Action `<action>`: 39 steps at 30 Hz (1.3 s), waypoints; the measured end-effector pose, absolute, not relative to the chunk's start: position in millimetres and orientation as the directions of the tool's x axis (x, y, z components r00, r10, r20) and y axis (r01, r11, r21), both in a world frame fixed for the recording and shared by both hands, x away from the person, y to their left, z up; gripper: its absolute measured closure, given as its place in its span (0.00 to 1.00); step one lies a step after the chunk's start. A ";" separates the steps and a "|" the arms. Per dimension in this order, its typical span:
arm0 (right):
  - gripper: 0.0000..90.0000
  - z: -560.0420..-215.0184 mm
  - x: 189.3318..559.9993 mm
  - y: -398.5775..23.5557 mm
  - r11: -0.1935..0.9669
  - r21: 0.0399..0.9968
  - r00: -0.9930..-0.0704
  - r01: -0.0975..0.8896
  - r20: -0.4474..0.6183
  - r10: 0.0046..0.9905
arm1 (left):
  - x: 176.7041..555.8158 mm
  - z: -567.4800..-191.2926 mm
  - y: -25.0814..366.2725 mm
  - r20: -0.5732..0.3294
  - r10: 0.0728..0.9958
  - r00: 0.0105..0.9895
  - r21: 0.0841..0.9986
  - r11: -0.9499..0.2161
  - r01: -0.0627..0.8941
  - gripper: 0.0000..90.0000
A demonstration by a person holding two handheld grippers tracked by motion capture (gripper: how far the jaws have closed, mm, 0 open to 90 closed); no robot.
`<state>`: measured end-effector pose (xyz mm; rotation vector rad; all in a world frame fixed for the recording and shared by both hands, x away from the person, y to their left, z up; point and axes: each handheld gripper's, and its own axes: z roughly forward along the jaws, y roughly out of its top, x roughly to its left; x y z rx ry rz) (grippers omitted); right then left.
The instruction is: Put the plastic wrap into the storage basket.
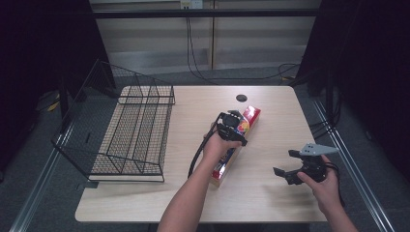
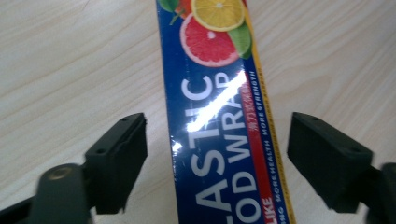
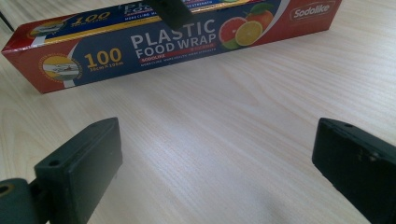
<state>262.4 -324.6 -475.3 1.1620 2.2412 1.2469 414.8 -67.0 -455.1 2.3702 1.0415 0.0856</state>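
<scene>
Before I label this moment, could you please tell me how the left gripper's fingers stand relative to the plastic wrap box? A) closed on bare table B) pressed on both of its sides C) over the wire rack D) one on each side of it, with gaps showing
D: in the left gripper view the plastic wrap box runs between the left gripper's fingers, with table visible on either side.

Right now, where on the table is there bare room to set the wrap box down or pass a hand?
Bare wood lies between the wire rack and the plastic wrap box, along the far edge around the round grommet hole, and on the strip between the box and the right gripper. It is crowded mid-table, where the left gripper straddles the box, pads not yet touching.
</scene>
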 end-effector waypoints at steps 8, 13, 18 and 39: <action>0.02 -474.9 264.5 -327.8 0.271 0.826 -0.610 0.495 0.108 0.785 | 420.9 -461.5 -74.6 -0.187 0.713 0.676 0.441 -0.554 0.706 0.41; 0.02 -475.0 265.7 -327.3 0.270 0.827 -0.613 0.494 0.111 0.782 | 419.7 -454.7 -79.1 -0.126 0.739 0.662 0.394 -0.576 0.717 0.48; 0.02 -475.3 267.2 -326.6 0.272 0.826 -0.618 0.493 0.113 0.778 | 418.8 -441.8 -73.0 -0.130 0.753 0.645 0.313 -0.586 0.747 0.50; 0.00 -477.1 270.5 -316.9 0.280 0.831 -0.648 0.481 0.121 0.752 | 421.2 -355.7 -19.1 -0.149 0.798 0.584 0.305 -0.525 0.795 0.50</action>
